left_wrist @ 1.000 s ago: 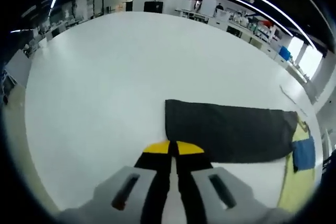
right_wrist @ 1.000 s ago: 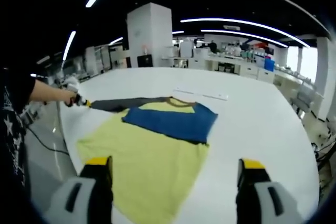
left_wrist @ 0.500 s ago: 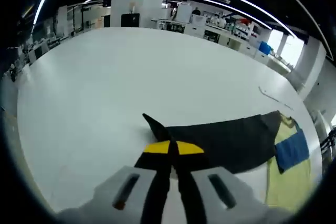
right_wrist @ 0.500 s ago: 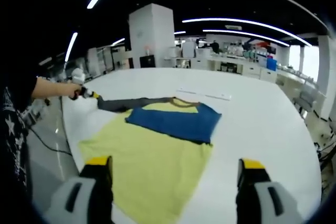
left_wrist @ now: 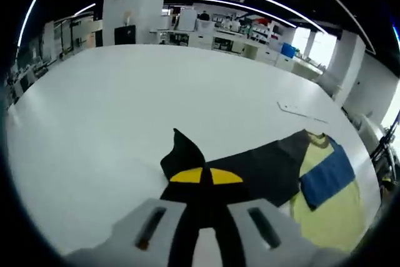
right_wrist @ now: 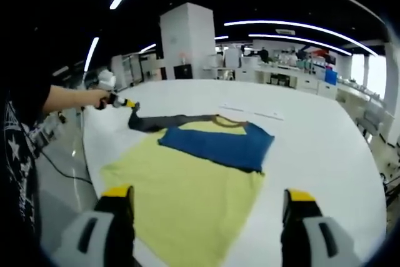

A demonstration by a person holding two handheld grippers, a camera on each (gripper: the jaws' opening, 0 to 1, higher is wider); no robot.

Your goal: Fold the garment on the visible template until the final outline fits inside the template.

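Observation:
A yellow T-shirt (right_wrist: 187,186) lies flat on the white table (right_wrist: 325,154). Its blue sleeve (right_wrist: 219,145) is folded across the chest, and its dark grey sleeve (right_wrist: 169,121) stretches out to the side. My left gripper (left_wrist: 206,177) is shut on the end of the dark sleeve (left_wrist: 256,167), which is raised and bunched into a peak. In the left gripper view the yellow body (left_wrist: 331,217) and blue sleeve (left_wrist: 328,179) lie to the right. The right gripper view shows the left gripper (right_wrist: 130,104) in a person's hand. My right gripper (right_wrist: 209,195) hangs open above the shirt's hem, holding nothing.
A thin white strip (right_wrist: 250,112) lies on the table beyond the collar, also visible as the strip (left_wrist: 300,112) in the left gripper view. A person's arm (right_wrist: 69,99) and dark shirt stand at the table's left edge. Benches and a white pillar (right_wrist: 187,42) stand far behind.
My left gripper has lifted the dark sleeve's end off the table and carried it toward the shirt, so the flat sleeve now bunches up. The right gripper stayed open and hardly moved.

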